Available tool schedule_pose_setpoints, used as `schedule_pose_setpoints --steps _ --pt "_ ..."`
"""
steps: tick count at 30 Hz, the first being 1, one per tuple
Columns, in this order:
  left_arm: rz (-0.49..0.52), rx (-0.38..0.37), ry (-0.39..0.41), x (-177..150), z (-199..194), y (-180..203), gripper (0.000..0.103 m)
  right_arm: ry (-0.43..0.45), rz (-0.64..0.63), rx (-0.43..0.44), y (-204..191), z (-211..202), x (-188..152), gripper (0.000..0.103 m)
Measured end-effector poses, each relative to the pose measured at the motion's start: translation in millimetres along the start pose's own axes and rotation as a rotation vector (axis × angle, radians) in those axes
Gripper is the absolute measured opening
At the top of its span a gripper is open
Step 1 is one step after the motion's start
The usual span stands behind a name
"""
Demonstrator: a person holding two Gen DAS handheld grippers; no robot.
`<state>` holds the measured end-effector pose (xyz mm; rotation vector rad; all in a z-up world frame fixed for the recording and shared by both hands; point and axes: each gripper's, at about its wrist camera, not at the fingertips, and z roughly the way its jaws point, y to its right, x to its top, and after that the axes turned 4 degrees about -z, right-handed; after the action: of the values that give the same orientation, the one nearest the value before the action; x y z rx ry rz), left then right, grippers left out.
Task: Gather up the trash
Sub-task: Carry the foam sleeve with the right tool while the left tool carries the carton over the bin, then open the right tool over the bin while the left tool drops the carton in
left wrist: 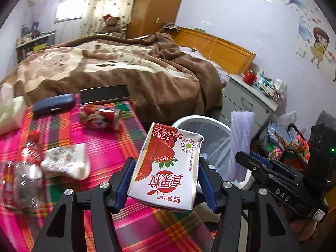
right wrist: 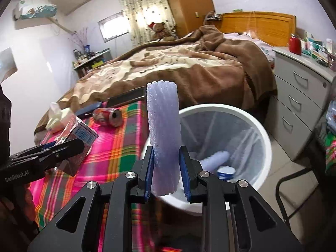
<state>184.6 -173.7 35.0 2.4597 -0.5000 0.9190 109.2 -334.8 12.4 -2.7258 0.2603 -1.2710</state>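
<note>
My left gripper (left wrist: 166, 178) is shut on a strawberry milk carton (left wrist: 168, 163), held above the edge of the plaid-covered table (left wrist: 117, 147). The carton also shows in the right wrist view (right wrist: 77, 136). My right gripper (right wrist: 166, 168) is shut on a pale purple foam roll (right wrist: 164, 134), upright by the near rim of the white trash bin (right wrist: 260, 130). The bin, lined with a bag, holds another foam piece (right wrist: 216, 157) and a blue-white item (right wrist: 225, 171). The bin (left wrist: 189, 119) and foam roll (left wrist: 241, 138) also show in the left wrist view.
On the table lie a crushed red can (left wrist: 98, 117), a crumpled tissue (left wrist: 67, 163), a clear plastic bottle (left wrist: 23, 180), a dark case (left wrist: 54, 104) and a black tablet (left wrist: 105, 93). A bed (left wrist: 117, 67) stands behind, a grey drawer cabinet (right wrist: 298, 105) to the right.
</note>
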Motion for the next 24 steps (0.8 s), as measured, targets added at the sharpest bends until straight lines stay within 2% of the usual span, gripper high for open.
schedule_pose_setpoints --steps 8,12,19,22,24 --pt "0.055 -0.022 -0.043 7 45 39 0.059 -0.045 0.048 -0.064 30 10 -3 0.025" --pt "0.045 -0.047 -0.085 6 66 46 0.059 -0.066 0.045 -0.098 38 13 -5 0.025" --pt "0.076 -0.025 -0.103 6 88 56 0.059 -0.093 0.038 -0.136 49 20 -6 0.025" --pt "0.082 -0.039 -0.12 6 96 59 0.059 -0.099 0.03 -0.145 50 21 -6 0.025" --pt "0.084 -0.05 -0.122 5 98 60 0.065 -0.109 0.018 -0.149 50 23 -7 0.028"
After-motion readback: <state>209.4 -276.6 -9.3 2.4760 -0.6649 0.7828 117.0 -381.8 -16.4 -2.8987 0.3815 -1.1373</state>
